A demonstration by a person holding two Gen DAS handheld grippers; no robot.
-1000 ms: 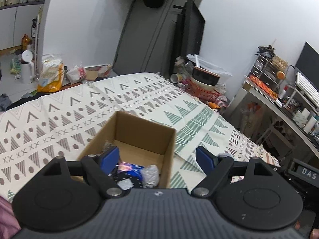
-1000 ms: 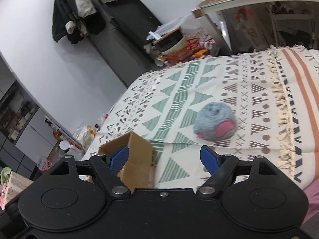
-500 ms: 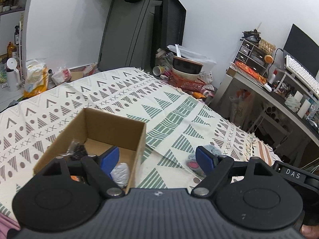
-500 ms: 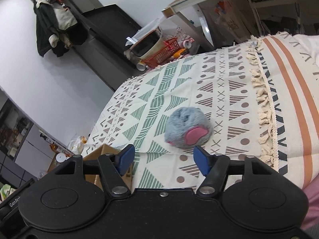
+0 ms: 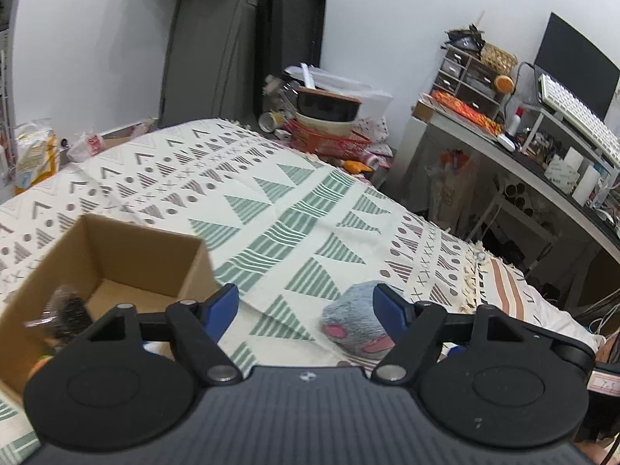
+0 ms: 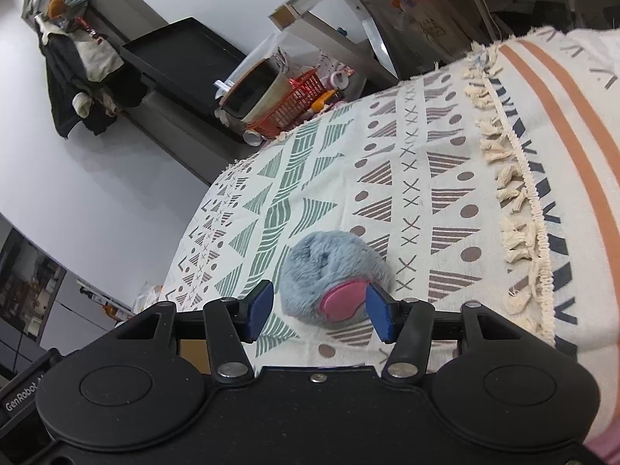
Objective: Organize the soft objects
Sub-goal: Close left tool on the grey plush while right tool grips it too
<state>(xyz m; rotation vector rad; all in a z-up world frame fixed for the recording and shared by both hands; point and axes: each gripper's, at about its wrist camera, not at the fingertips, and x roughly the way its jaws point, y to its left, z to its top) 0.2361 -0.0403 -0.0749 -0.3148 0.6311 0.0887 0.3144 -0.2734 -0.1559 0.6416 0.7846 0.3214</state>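
- 2 hand-held grippers in view, 1 per wrist camera, each with 2 blue pads.
- Right gripper [image 6: 318,312]: pads spread apart, nothing clamped. The grey plush toy [image 6: 333,267] sits between and just beyond the tips; right pad [image 6: 378,312] overlaps the toy's pink patch, contact cannot be told.
- Left gripper [image 5: 306,312]: pads wide apart, holding nothing, hovering over the bed.
- 1 plush toy: round, grey fur, pink patches. In the left view it [image 5: 354,312] lies on the blanket near the right pad, partly hidden behind it.
- 1 cardboard box [image 5: 112,255], open top, on the bed at near left in the left view, well apart from the toy. Inside: 1 dark fuzzy item [image 5: 69,308] against the near-left wall, a bit of orange below it, rest hidden by the gripper.
- 1 patterned blanket [image 5: 271,209], cream with green and brown triangles, dots and crosses; covers the bed.
- 1 tasselled edge [image 6: 515,201] runs along the blanket's right side; past it, fabric with 2 orange stripes [image 6: 569,124].
- Far, beyond the bed's end: 1 red basket [image 5: 329,141] with 1 tub stacked on top.
- Far right: 1 desk [image 5: 515,151] cluttered with small items, 1 keyboard [image 5: 577,112] on a riser, 1 dark monitor behind it.
- Far back: 1 big black panel [image 5: 290,35] leaning at the white wall, clothes hanging above.
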